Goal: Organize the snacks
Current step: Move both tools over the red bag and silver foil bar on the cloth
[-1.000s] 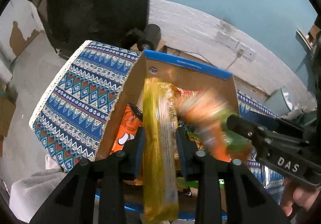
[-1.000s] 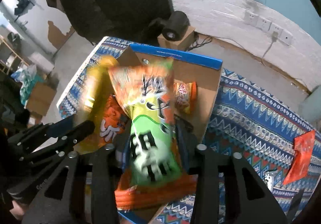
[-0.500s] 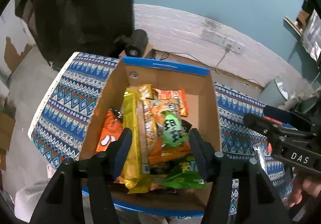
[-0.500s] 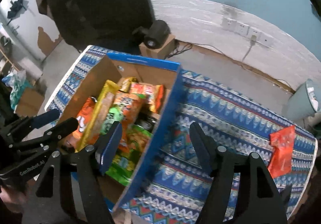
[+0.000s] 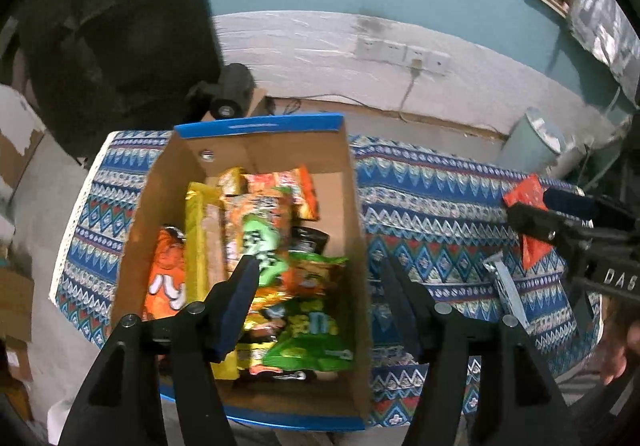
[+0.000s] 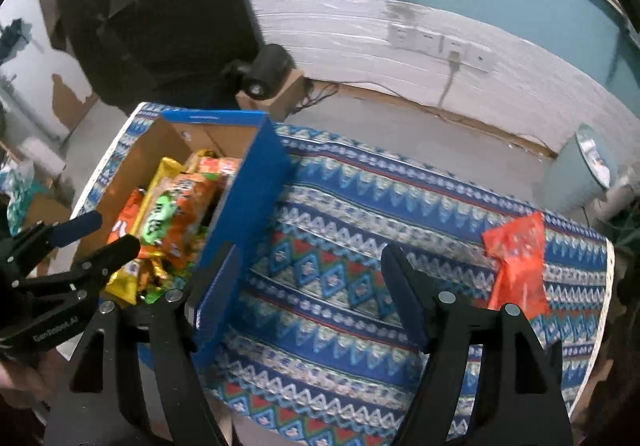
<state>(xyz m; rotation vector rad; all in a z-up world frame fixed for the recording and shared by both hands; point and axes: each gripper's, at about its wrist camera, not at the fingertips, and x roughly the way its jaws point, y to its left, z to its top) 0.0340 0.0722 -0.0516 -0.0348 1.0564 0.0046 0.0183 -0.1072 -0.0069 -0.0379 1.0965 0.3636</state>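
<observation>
The inside of the box (image 5: 256, 150) is shown almost from above only in the left wrist view, where about seven snack packs can be counted, among them a long yellow pack (image 5: 197, 242), an orange bag (image 5: 165, 274) at the left wall and a green bag (image 5: 310, 342) near the lower edge. In the right wrist view the same box (image 6: 244, 206) is seen from its blue outer side at the left of the frame, so most packs are hidden. A silver packet (image 5: 505, 286) on the cloth (image 5: 432, 206) is visible only in the left view, at the right. One red pack (image 6: 518, 262) lies alone on the cloth (image 6: 340, 238) at the right of the frame, well apart from the box; in the left view only parts of it (image 5: 524, 194) are seen behind the other tool. The left gripper (image 5: 316, 274) is pointed steeply down over the right half of the box; its jaws are opening and nothing is held between them. The right gripper (image 6: 308, 258) is pointed steeply down over the bare cloth just beside the box; its jaws are opening too, and nothing is gripped. Two grippers and one box are counted.
</observation>
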